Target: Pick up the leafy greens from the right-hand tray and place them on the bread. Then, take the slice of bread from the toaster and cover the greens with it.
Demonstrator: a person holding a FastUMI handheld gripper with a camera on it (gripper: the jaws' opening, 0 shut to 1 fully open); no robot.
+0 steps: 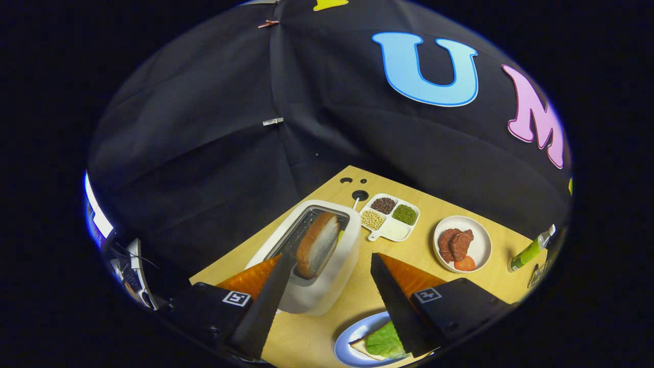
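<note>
Browned bread slice [318,244] between parted tongs [327,258]

Even, fairly bright light falls on the tabletop [434,204], with soft, faint shadows. Focus is sharp at centre; fisheye bending curves the tabletop's edges, and a bluish fringe rims the periphery.

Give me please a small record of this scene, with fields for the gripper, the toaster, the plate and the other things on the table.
hand-held gripper: open, fingers spread, holding nothing
toaster: white, between and just ahead of the fingers
bread slice: standing in the toaster slot
blue plate: between the fingers; holds bread with leafy greens on top
divided tray: beyond the toaster, holds grains
white plate: meat and a tomato slice
green bottle: lying beside the white plate
</note>
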